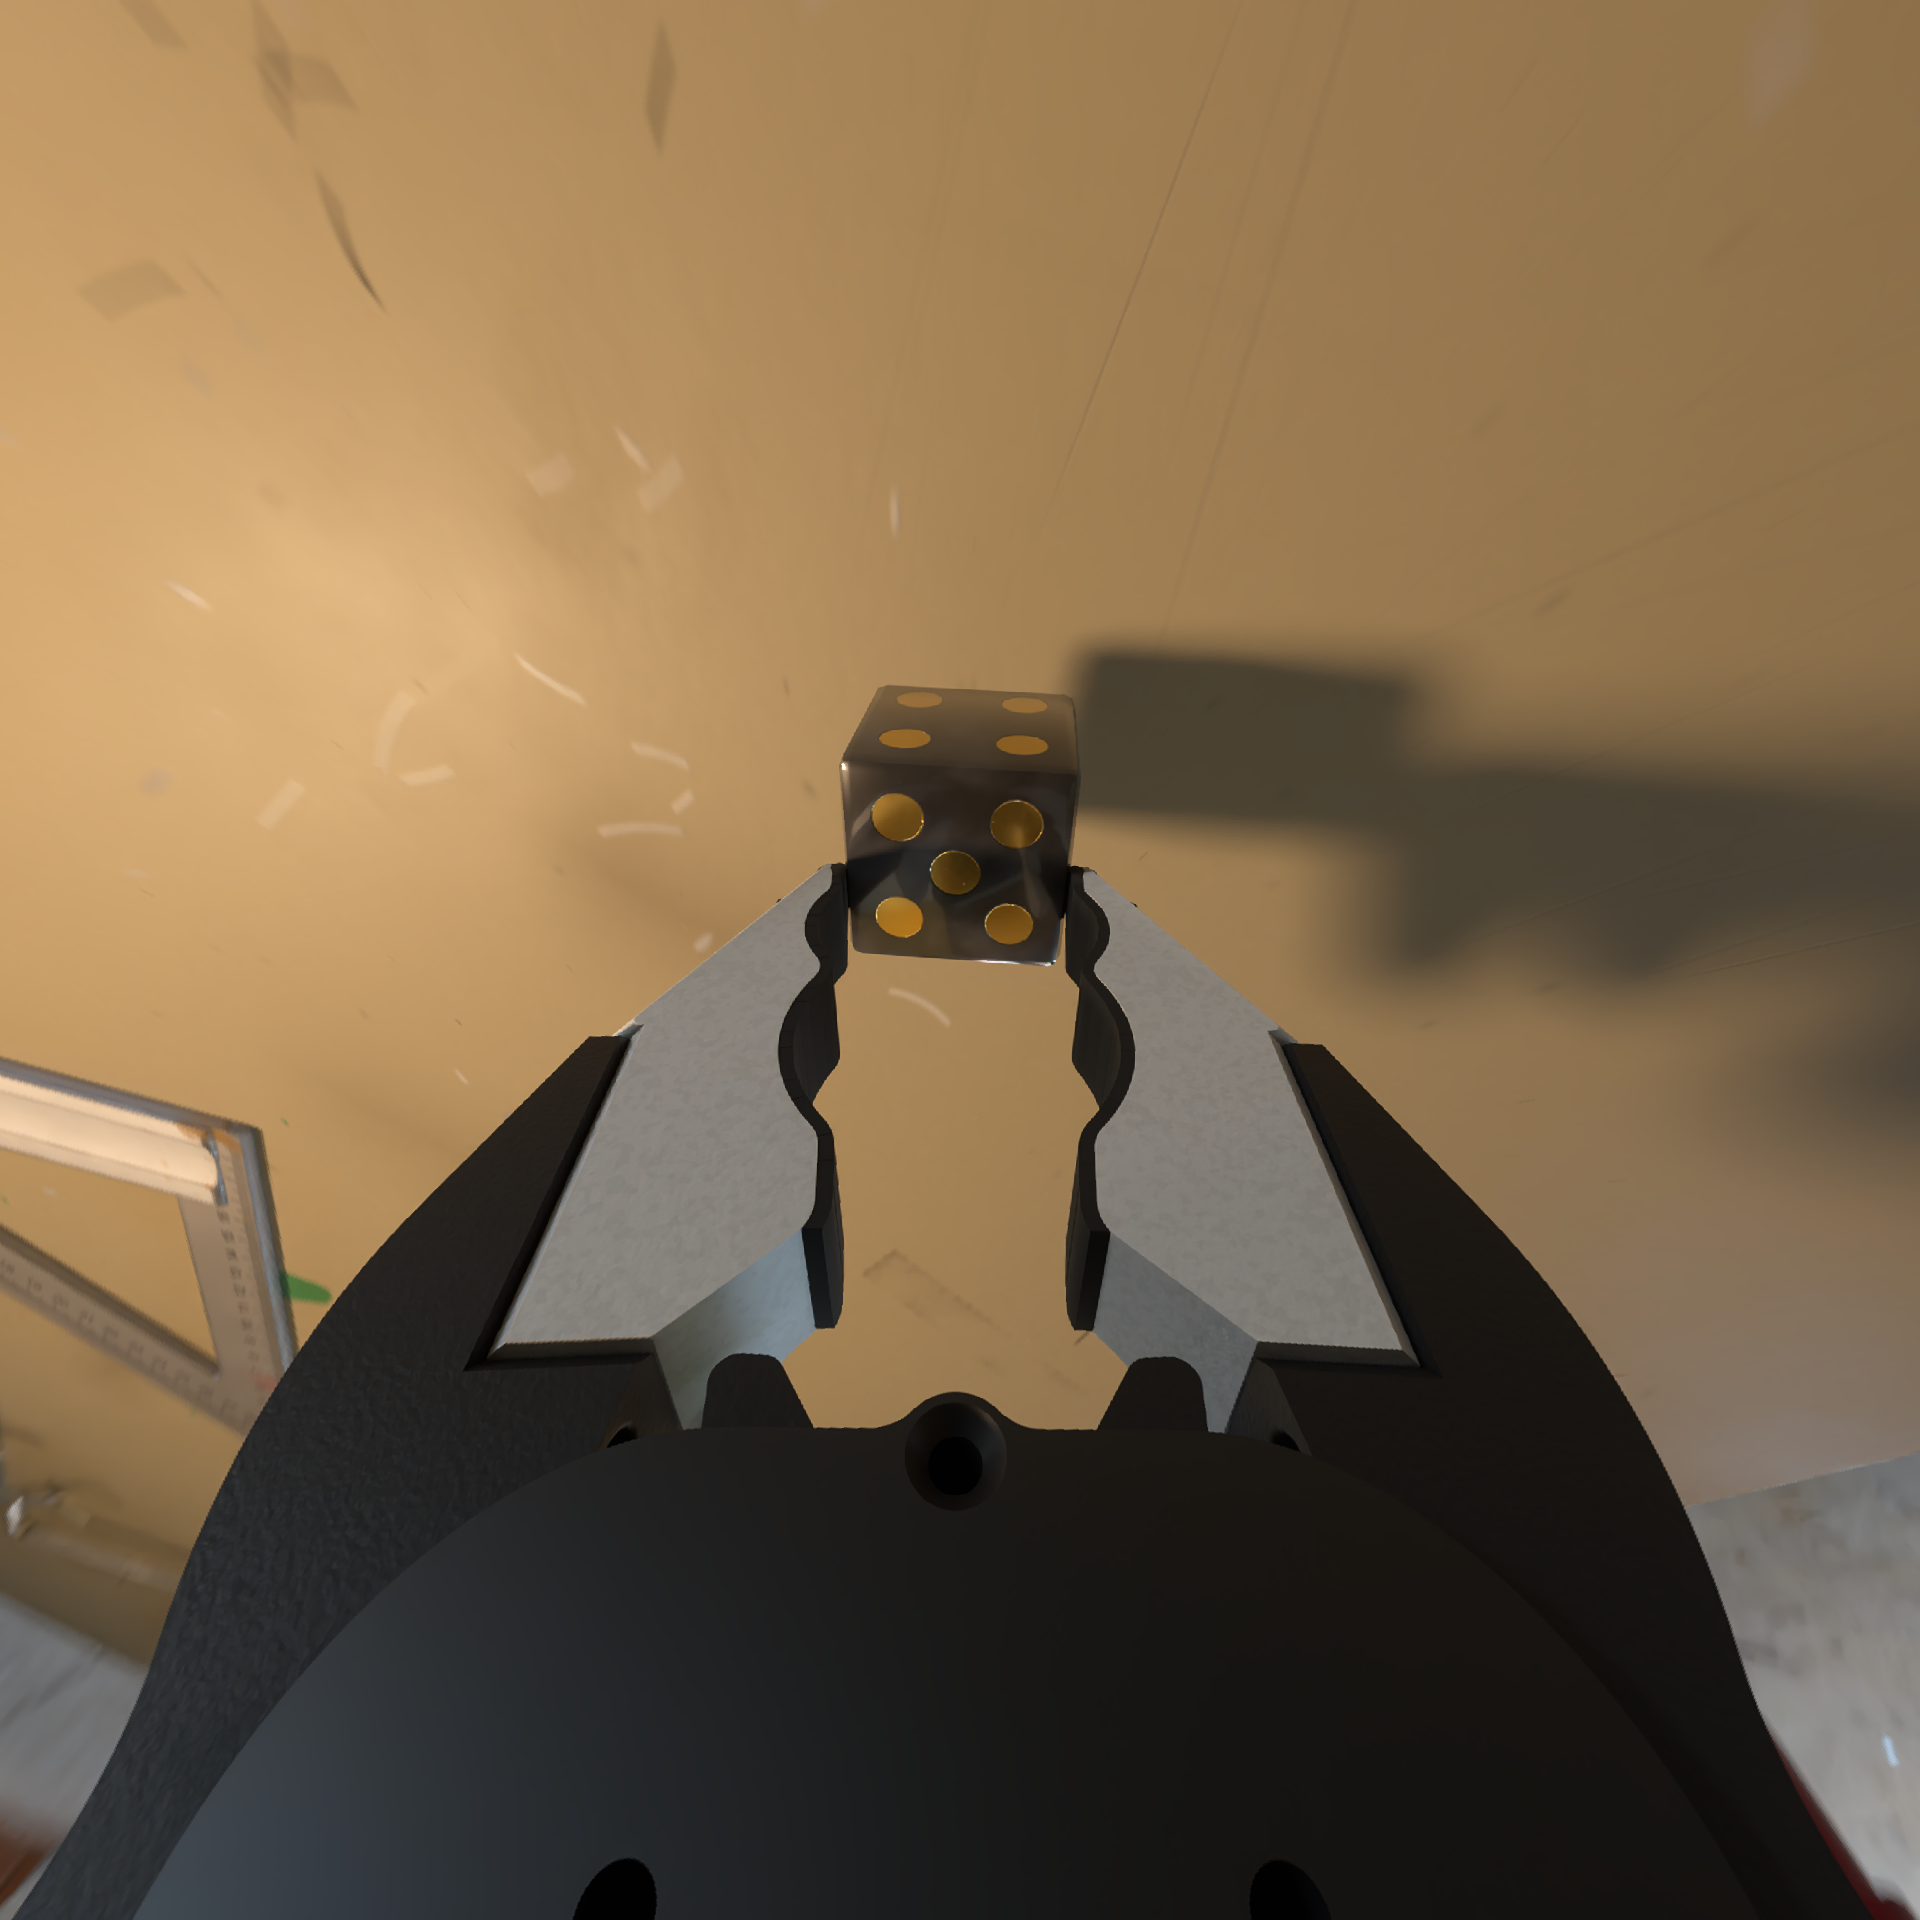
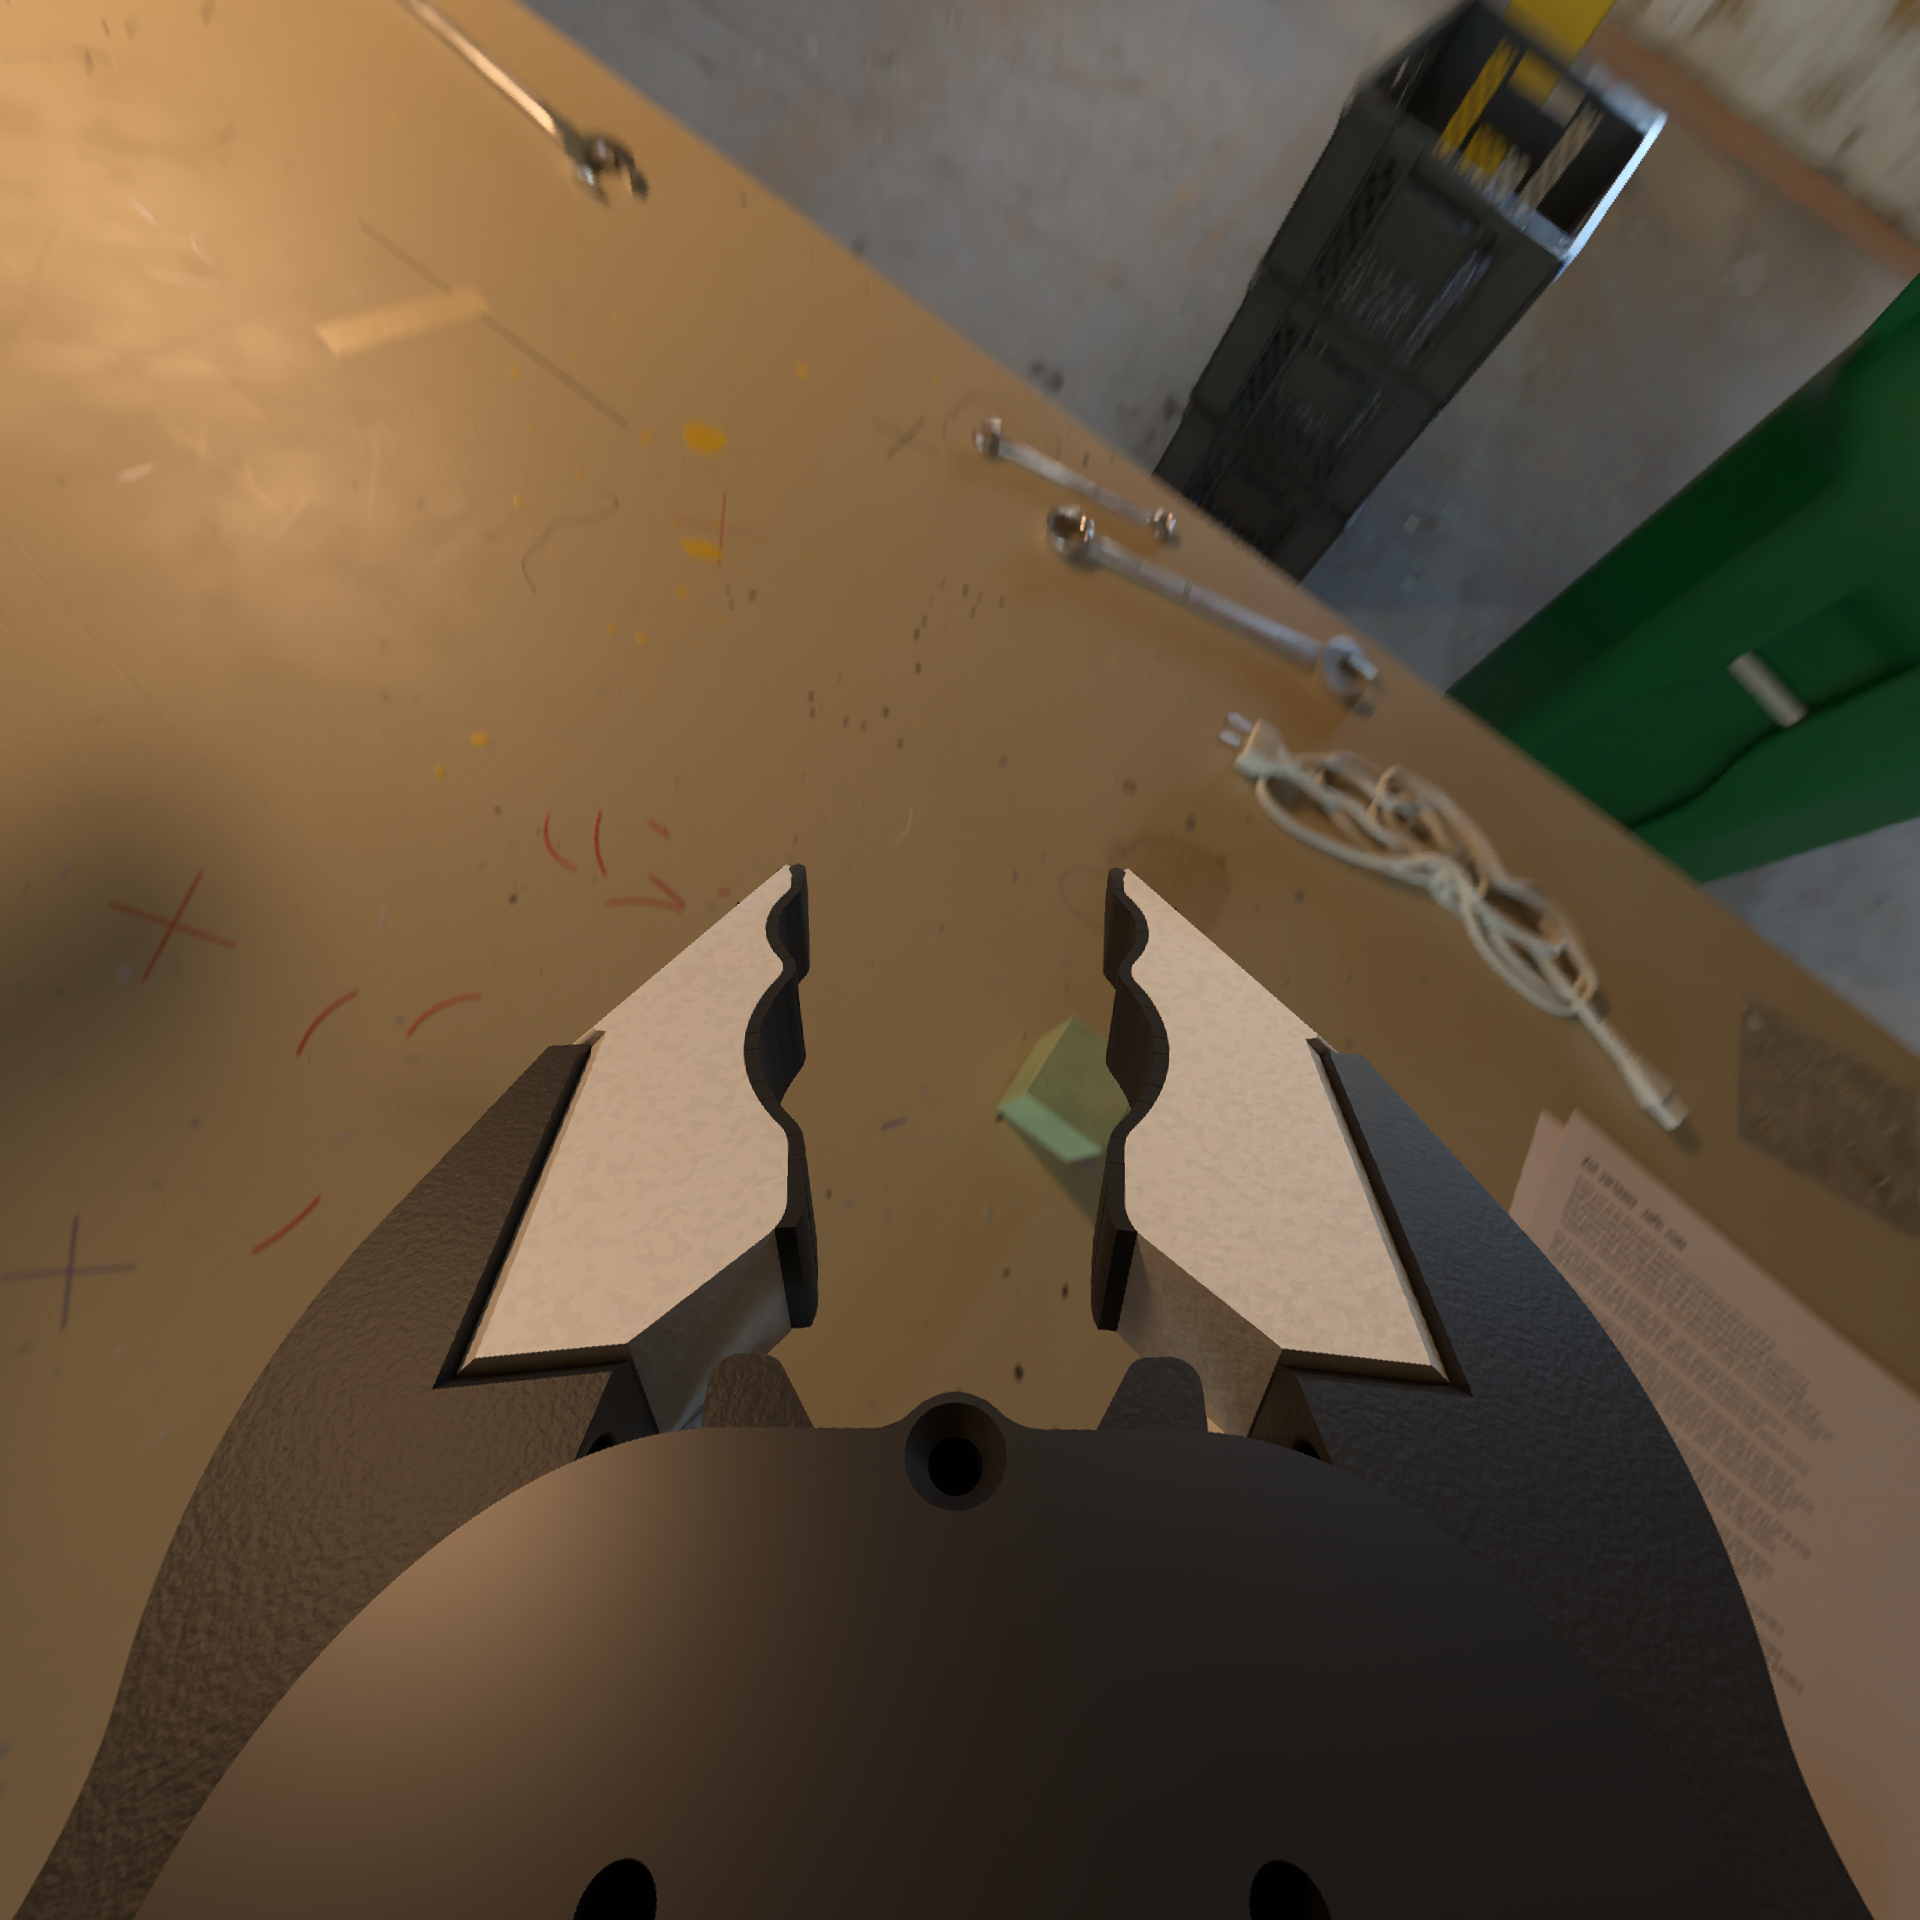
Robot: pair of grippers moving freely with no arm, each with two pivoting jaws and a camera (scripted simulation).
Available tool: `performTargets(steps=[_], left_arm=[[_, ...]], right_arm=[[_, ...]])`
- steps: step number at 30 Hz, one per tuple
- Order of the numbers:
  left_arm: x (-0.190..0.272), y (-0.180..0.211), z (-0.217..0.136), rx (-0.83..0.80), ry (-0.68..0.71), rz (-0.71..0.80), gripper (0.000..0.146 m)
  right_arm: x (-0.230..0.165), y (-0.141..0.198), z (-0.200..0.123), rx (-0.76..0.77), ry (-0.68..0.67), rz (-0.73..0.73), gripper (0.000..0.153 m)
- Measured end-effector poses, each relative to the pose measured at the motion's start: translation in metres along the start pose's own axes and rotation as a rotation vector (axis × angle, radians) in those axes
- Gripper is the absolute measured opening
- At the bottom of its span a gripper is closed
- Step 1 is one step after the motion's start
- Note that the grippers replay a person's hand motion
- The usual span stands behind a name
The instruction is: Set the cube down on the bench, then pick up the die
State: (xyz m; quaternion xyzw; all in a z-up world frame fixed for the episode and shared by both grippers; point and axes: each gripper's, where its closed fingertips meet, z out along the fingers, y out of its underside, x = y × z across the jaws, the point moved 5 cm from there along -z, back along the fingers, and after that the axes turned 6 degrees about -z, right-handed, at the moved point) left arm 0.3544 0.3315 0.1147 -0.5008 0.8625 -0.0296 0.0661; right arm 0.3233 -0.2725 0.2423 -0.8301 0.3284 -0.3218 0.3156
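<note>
Black with gold pips, the die [image 1: 956,826] sits clenched in the left gripper [image 1: 956,914]; the right gripper [image 2: 956,883] hangs released above the desk [image 2: 416,623], pale green cube [image 2: 1060,1091] beneath.

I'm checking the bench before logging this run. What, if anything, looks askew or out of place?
Nothing stands out. The die sits squarely in the left tongs, and the green cube rests flat on the bench below the open right tongs.

Die [image 1: 958,831] between the left gripper [image 1: 956,914] fingertips, above the bench [image 1: 1351,364]; square [image 1: 223,1236] at lower left. Cube [image 2: 1060,1091] on bench, between right gripper [image 2: 954,883] fingers, near the right one. Wrenches [image 2: 1205,597] ahead-right, cord [image 2: 1444,883] nearer, paper [image 2: 1683,1382] far right.
</note>
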Motion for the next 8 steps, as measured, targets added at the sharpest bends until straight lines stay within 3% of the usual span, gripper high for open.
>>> performTargets(steps=[3, 6, 8], left_arm=[[0.014, -0.026, -0.062, 0.236, 0.133, -0.028, 0.042], [0.051, -0.048, -0.132, 0.476, 0.398, -0.001, 0.042], [0.081, -0.056, -0.167, 0.570, 0.599, 0.051, 0.042]], right_arm=[[-0.009, -0.029, -0.007, 0.139, 0.057, -0.058, 0.057], [-0.036, -0.072, -0.014, 0.406, 0.071, -0.146, 0.058], [-0.064, -0.097, -0.017, 0.621, 0.000, -0.221, 0.060]])
